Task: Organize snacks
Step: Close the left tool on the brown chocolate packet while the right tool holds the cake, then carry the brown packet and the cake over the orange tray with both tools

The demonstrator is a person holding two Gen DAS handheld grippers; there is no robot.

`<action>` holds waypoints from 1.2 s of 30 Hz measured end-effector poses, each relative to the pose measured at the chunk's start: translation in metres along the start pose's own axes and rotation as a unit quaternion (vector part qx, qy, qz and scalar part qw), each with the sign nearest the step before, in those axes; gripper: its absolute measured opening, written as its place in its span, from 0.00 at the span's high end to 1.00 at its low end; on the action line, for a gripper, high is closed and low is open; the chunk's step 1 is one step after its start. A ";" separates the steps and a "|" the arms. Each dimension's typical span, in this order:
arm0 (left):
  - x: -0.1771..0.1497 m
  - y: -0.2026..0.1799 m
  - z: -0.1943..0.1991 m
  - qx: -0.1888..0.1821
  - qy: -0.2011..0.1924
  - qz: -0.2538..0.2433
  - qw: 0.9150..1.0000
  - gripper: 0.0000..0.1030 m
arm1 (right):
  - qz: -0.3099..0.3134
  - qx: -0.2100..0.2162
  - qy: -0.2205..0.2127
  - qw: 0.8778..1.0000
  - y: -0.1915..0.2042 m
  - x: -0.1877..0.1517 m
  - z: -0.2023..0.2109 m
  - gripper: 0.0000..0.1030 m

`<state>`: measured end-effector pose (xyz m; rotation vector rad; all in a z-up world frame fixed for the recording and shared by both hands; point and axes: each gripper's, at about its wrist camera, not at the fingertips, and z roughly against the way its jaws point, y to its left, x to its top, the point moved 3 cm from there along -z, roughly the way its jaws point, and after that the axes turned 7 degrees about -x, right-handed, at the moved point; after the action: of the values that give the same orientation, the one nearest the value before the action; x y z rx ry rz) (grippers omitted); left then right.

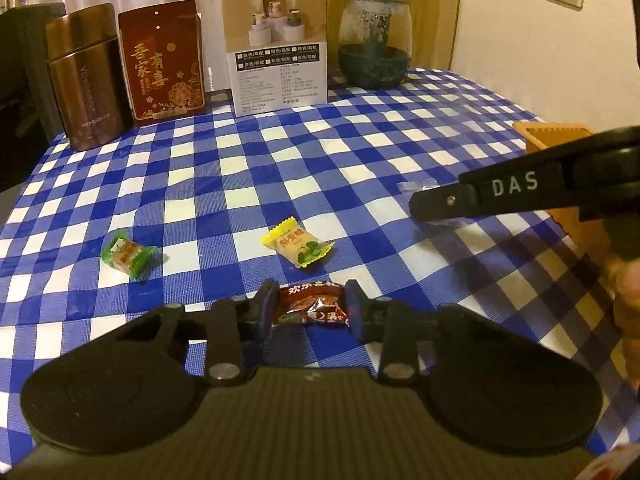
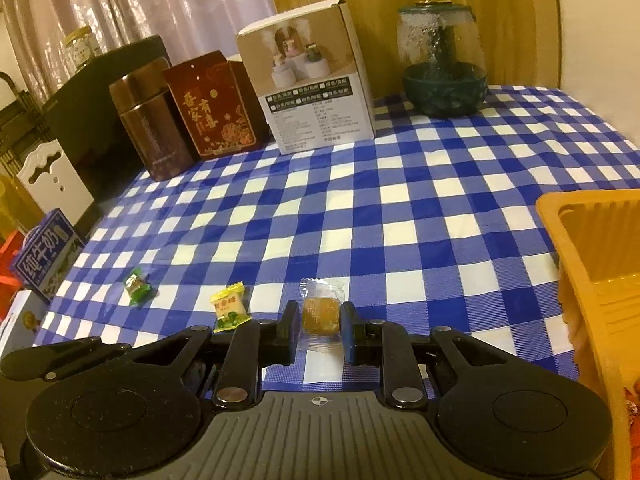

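My left gripper (image 1: pixel 310 293) is shut on a red-brown wrapped candy (image 1: pixel 314 309) low over the blue-and-white checked tablecloth (image 1: pixel 360 152); its pads touch the wrapper on both sides. Just beyond lie a yellow-wrapped candy (image 1: pixel 298 246) and, to the left, a green-wrapped candy (image 1: pixel 128 254). My right gripper (image 2: pixel 320 312) is shut on a clear-wrapped amber candy (image 2: pixel 320 314). In the left wrist view one of the right gripper's fingers (image 1: pixel 500 196) reaches in from the right. The yellow candy (image 2: pixel 229 306) and green candy (image 2: pixel 137 286) lie to its left. An orange plastic basket (image 2: pixel 592 240) stands at the right.
Along the table's far edge stand a brown flask (image 1: pixel 86 80), a red gift box (image 1: pixel 164 60), a white carton (image 1: pixel 276 44) and a glass jar (image 1: pixel 374 40). A blue milk carton (image 2: pixel 46 256) sits off the table's left edge. A hand (image 1: pixel 628 292) shows at the right.
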<state>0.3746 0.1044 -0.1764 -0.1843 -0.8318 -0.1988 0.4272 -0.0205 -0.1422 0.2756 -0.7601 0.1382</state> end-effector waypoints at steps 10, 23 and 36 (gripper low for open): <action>0.006 -0.012 0.028 -0.006 -0.014 0.019 1.000 0.68 | 0.004 -0.013 -0.033 0.999 -0.008 0.002 0.040 0.79; 0.020 -0.054 0.080 -0.021 -0.055 0.034 0.998 0.68 | 0.037 -0.038 -0.092 0.994 -0.018 -0.016 0.118 0.79; 0.029 -0.115 0.106 -0.060 -0.066 0.034 0.995 0.68 | 0.009 -0.085 -0.116 0.990 -0.057 -0.036 0.170 0.79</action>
<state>0.2898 0.0159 -0.0750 -0.3415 -0.9444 -0.1734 0.3020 -0.1264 -0.0614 0.1227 -0.9989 0.0575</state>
